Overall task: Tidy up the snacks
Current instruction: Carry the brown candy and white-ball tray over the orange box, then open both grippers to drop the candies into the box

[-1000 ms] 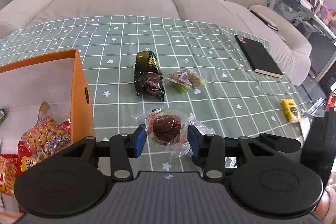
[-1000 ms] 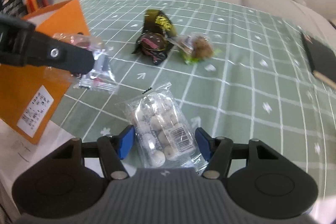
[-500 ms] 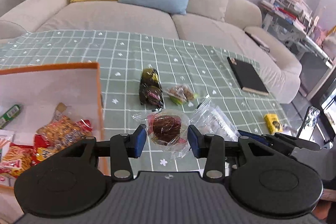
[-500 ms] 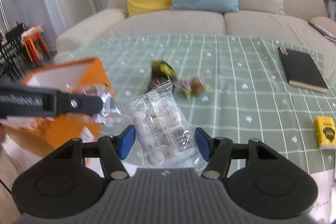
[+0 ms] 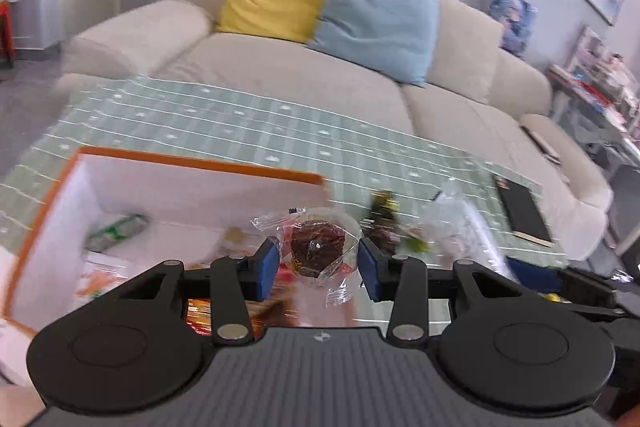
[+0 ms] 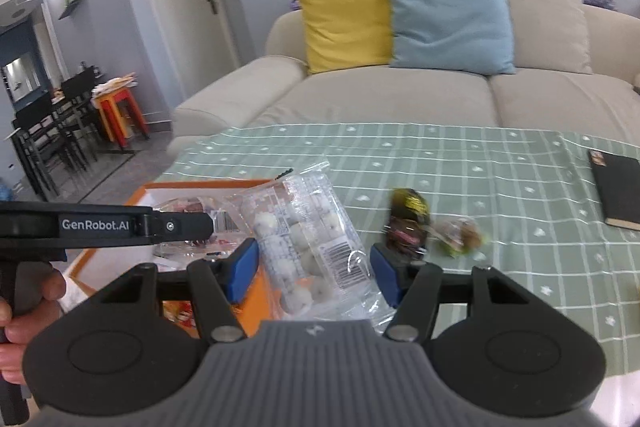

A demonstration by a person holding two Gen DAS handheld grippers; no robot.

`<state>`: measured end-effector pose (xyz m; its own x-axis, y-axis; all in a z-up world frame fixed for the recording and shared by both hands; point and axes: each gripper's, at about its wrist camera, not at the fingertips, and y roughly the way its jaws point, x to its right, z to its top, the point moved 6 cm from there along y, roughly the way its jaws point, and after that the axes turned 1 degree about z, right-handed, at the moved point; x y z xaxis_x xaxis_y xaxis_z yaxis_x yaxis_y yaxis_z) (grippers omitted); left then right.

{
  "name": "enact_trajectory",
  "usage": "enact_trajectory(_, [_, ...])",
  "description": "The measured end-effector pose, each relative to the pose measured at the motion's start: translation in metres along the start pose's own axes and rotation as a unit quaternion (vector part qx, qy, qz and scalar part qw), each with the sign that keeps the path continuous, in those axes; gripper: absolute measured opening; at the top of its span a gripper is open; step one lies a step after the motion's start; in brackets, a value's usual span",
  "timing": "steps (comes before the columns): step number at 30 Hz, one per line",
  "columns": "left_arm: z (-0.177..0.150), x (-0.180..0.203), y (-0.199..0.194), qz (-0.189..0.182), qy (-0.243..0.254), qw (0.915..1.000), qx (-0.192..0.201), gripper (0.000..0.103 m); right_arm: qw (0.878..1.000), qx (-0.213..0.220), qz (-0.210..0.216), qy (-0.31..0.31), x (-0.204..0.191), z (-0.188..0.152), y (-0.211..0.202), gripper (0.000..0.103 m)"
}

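Observation:
My left gripper (image 5: pixel 319 265) is shut on a clear-wrapped brown cake (image 5: pixel 316 247) and holds it above the right part of the open orange box (image 5: pixel 192 163), which holds several snacks. My right gripper (image 6: pixel 313 269) is shut on a clear bag of white round candies (image 6: pixel 308 235) and holds it in the air by the box's right side (image 6: pixel 256 299). The left gripper (image 6: pixel 176 225) shows in the right wrist view, over the box. A dark wrapped snack (image 6: pixel 406 219) and a green-wrapped snack (image 6: pixel 460 233) lie on the green tablecloth (image 6: pixel 480 167).
A black notebook (image 6: pixel 618 191) lies at the table's right side. A beige sofa (image 6: pixel 400 95) with yellow and blue cushions stands behind the table. Chairs and an orange stool (image 6: pixel 120 115) stand far left.
Both grippers have lifted with their snacks and moved left. The left gripper now holds the cake over the orange box; the right one has risen beside the box.

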<state>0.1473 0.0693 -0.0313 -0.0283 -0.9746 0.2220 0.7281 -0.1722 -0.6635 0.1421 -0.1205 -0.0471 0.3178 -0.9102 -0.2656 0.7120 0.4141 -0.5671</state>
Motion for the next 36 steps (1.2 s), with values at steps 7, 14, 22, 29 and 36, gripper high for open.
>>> enact_trajectory(7, [0.01, -0.049, 0.005, 0.037, -0.006, 0.9991, -0.018, 0.048, 0.998, -0.019, 0.032, -0.049, -0.053, 0.015, 0.03, 0.059])
enact_trajectory(14, [-0.001, -0.086, 0.031, 0.072, -0.004, 0.9943, -0.078, 0.047, 0.99, -0.074, 0.04, -0.114, -0.095, 0.01, 0.082, 0.059])
enact_trajectory(22, [-0.019, -0.106, 0.064, 0.094, 0.027, 0.9869, -0.129, 0.047, 0.976, -0.12, 0.013, -0.18, -0.109, -0.008, 0.137, 0.059])
enact_trajectory(29, [-0.024, -0.111, 0.088, 0.104, 0.055, 0.9818, -0.149, 0.047, 0.961, -0.14, -0.014, -0.239, -0.113, -0.021, 0.167, 0.059])
enact_trajectory(36, [-0.028, -0.112, 0.106, 0.113, 0.063, 0.9772, -0.168, 0.047, 0.948, -0.16, -0.035, -0.272, -0.109, -0.032, 0.187, 0.059])
